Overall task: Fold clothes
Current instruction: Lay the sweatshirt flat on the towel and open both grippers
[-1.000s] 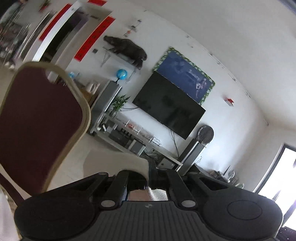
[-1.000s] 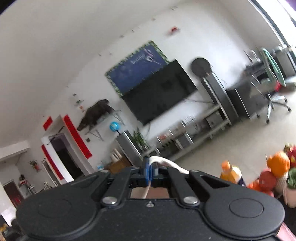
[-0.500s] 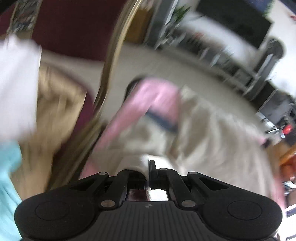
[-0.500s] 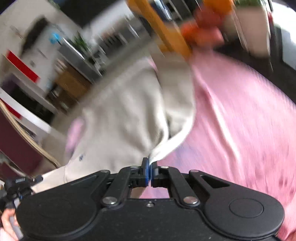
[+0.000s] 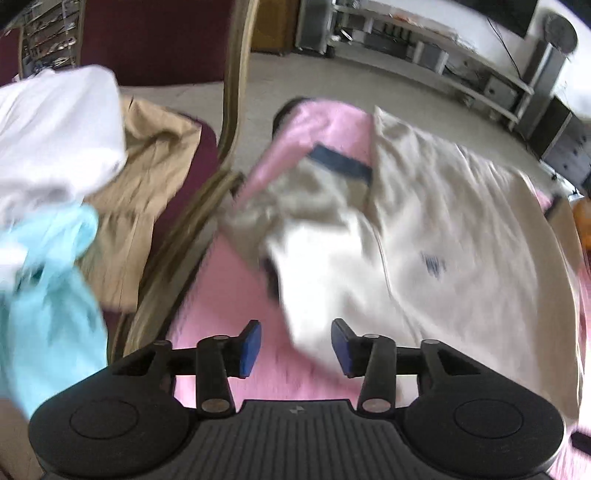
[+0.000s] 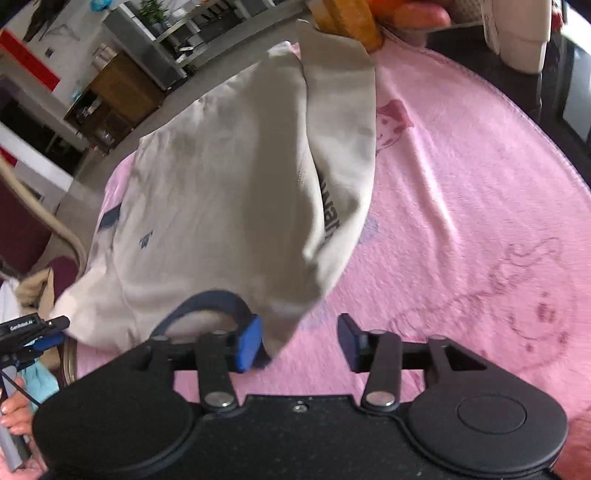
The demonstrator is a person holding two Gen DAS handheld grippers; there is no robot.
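Note:
A cream shirt with navy trim (image 5: 436,236) lies spread on a pink blanket (image 5: 221,295); it also shows in the right wrist view (image 6: 221,192), its right sleeve folded over. My left gripper (image 5: 295,347) is open, its jaws either side of the shirt's near corner. My right gripper (image 6: 299,339) is open, with the navy collar (image 6: 207,302) and a fold of shirt just ahead of its left pad (image 6: 249,343). The left gripper shows at the right wrist view's left edge (image 6: 33,332).
A maroon chair (image 5: 207,155) on the left holds a pile of white, tan and turquoise clothes (image 5: 74,177). Fruit and orange items (image 6: 369,18) sit at the blanket's far edge. A pink blanket (image 6: 480,206) with cartoon prints extends right.
Both grippers swung down from facing the room to the blanket, laid the shirt flat and opened, letting go of the cloth they pinched.

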